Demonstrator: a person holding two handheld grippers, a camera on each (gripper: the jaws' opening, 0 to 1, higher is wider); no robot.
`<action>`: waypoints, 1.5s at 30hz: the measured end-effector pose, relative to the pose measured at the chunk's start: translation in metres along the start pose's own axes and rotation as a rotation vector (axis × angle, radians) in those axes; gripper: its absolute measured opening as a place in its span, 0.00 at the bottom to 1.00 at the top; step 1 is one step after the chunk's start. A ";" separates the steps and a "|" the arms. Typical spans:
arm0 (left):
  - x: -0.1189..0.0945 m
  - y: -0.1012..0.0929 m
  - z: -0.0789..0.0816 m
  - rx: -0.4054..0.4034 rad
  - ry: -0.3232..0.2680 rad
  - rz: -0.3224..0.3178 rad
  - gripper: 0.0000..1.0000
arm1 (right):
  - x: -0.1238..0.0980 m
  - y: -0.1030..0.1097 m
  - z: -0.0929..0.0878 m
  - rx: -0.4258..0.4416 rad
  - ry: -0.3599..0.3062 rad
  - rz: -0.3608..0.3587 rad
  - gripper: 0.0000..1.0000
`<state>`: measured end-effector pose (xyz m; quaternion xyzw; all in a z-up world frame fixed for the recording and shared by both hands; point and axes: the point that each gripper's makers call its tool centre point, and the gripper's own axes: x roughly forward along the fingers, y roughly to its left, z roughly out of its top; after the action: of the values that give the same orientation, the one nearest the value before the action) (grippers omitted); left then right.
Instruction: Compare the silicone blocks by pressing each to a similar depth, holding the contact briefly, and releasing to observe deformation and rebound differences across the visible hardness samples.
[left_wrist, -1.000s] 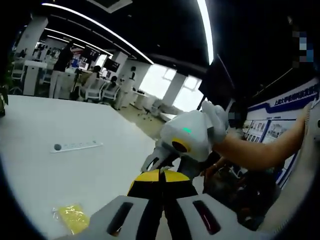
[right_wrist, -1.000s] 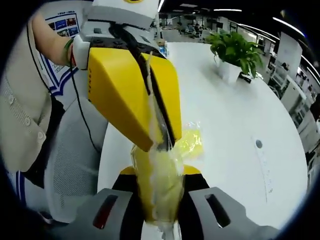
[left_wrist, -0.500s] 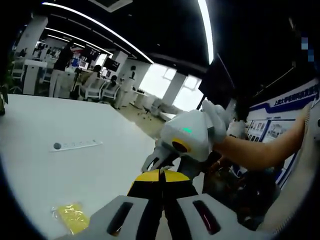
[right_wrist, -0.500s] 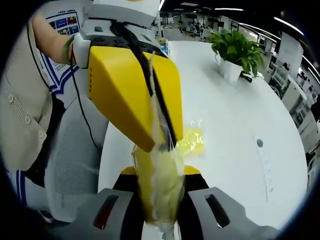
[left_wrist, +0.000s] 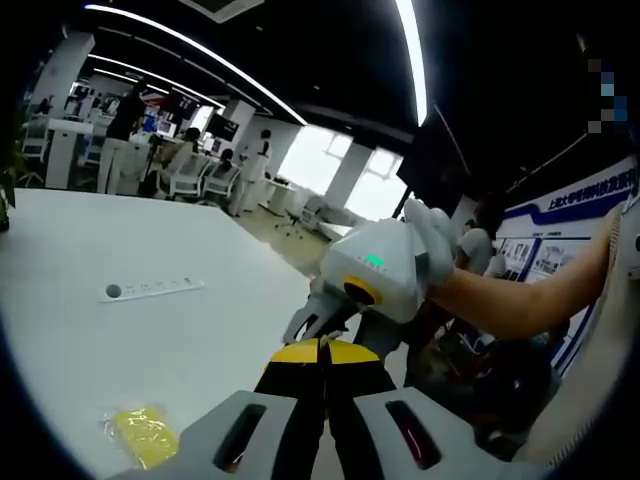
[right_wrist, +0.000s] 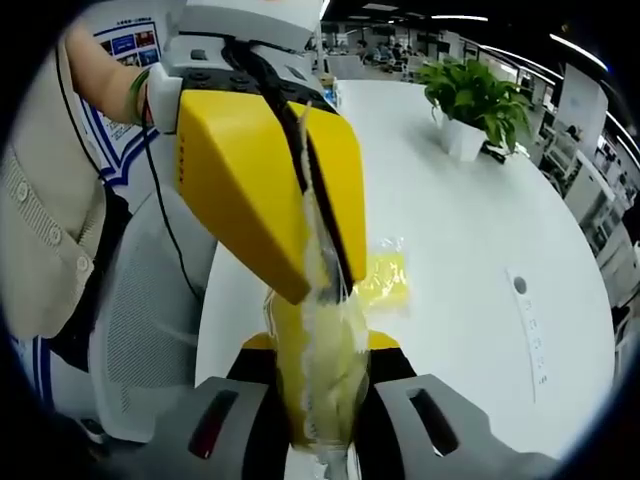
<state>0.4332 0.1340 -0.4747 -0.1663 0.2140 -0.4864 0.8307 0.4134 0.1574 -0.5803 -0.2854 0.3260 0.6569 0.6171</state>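
two grippers pinch one bagged yellow sample above the table

we judge the step in hand as a squeeze-and-hold on one sample, done in the air and not against the table. in the right gripper view, low in the centre, the right gripper (right_wrist: 322, 400) has its jaws pressed together on a yellow silicone block in a clear plastic bag (right_wrist: 325, 375). from the upper left of that frame the left gripper (right_wrist: 325, 265) comes down with its yellow jaws closed on the bag's top edge. in the left gripper view the left gripper's jaws meet at bottom centre, and the right gripper's white body sits just beyond them at centre right.

a second bagged yellow block (right_wrist: 385, 280) lies on the white table (right_wrist: 470, 230), centre of the right gripper view; it shows again at lower left in the left gripper view.

next, we think, the move calls for easing the pinch to watch rebound, then taking up the other block.

count: two grippers, two bagged yellow blocks, one potted plant (right_wrist: 470, 105), one white power strip (right_wrist: 530, 335).
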 end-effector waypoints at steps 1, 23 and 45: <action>0.000 0.000 0.000 -0.001 0.000 0.000 0.00 | 0.000 0.000 0.000 -0.001 0.000 0.000 0.14; 0.002 -0.001 -0.001 0.012 0.001 0.008 0.00 | -0.001 0.001 -0.002 0.024 0.001 0.004 0.16; 0.005 0.013 -0.017 -0.031 0.015 0.056 0.00 | -0.009 -0.013 -0.006 -0.085 -0.068 -0.104 0.36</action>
<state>0.4365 0.1342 -0.4963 -0.1693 0.2321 -0.4608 0.8397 0.4264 0.1477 -0.5782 -0.3052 0.2613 0.6464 0.6486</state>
